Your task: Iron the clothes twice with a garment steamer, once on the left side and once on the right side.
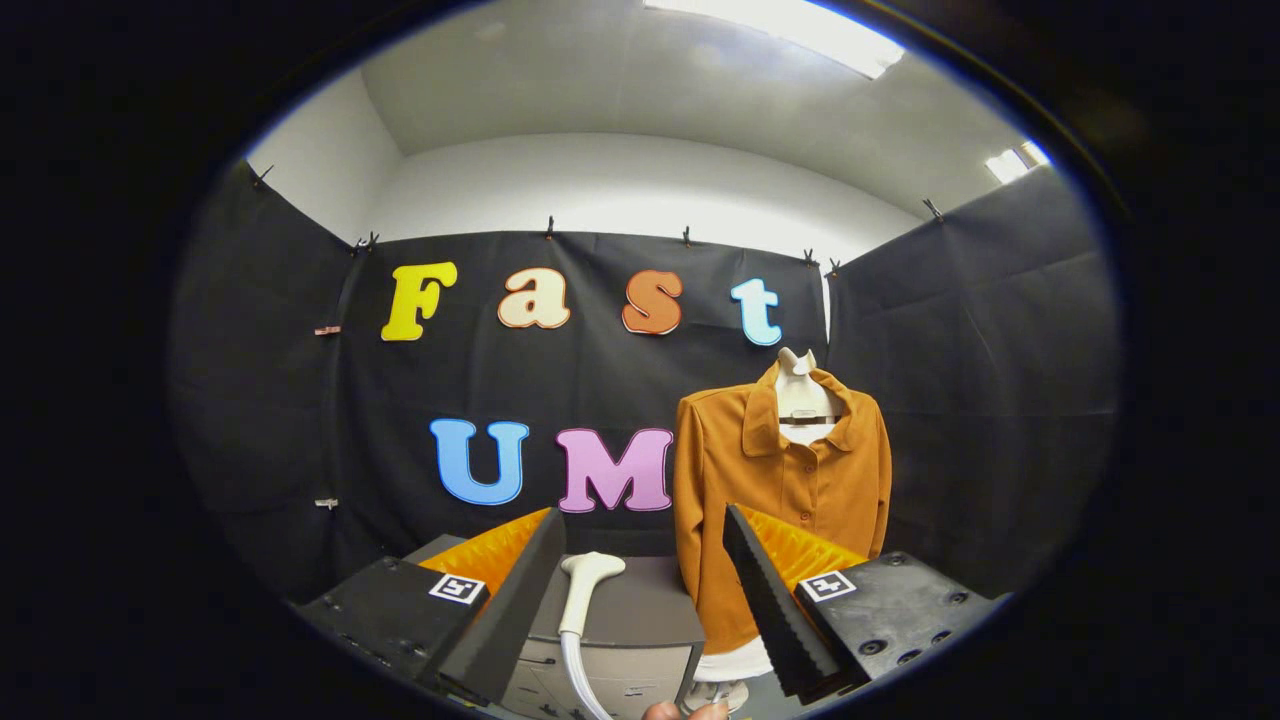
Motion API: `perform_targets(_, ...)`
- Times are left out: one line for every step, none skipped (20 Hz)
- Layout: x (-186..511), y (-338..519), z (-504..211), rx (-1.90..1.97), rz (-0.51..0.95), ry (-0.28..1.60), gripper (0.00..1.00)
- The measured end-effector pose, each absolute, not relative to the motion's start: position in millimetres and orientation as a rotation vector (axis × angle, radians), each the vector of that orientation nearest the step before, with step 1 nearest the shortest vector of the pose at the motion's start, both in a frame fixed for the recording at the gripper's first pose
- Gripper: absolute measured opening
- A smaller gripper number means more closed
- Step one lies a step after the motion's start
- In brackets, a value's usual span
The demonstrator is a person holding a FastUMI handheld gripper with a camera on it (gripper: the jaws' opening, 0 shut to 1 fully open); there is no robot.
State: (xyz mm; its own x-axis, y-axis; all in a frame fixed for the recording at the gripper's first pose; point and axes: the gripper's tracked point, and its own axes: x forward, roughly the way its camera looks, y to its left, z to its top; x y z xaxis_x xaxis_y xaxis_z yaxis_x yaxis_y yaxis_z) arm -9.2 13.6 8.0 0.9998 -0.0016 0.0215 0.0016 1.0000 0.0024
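We see the garment steamer [585, 590] standing upright between the gripper's [640, 610] fingers, its head up and its hose [580, 680] trailing down, on or just against a grey cabinet [640, 620]; we cannot tell whether it rests on the top or hangs at the front. The fingers are spread wide, touching nothing, so we judge that the steamer is not yet picked up and both passes, left and right, remain to do. The orange shirt [790, 500] hangs buttoned on a white bust form [797, 385] just beside the cabinet, beyond the right finger. Fingertips of a person's hand [685, 711] show below the steamer. Black cloth walls enclose the booth, under a white ceiling with bright light panels [790, 30].
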Motion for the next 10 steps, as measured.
perform_targets(-10, 13, 7, 0.001, -0.005, -0.016, 0.98)
perform_targets(-10, 13, 6, 0.002, -0.008, -0.009, 0.98)
perform_targets(-10, 13, 5, 0.005, -0.01, -0.002, 0.98)
perform_targets(-9, 15, 3, 0.005, -0.009, 0.008, 0.98)
perform_targets(-9, 16, -1, 0.004, -0.01, 0.021, 0.98)
perform_targets(-8, 17, -5, 0.006, -0.01, 0.038, 0.98)
perform_targets(-5, 20, -12, 0.014, -0.007, 0.064, 0.98)
perform_targets(-2, 24, -19, 0.024, -0.004, 0.094, 0.98)
perform_targets(3, 30, -30, 0.036, 0.008, 0.137, 0.98)
perform_targets(9, 38, -41, 0.048, 0.026, 0.18, 0.98)
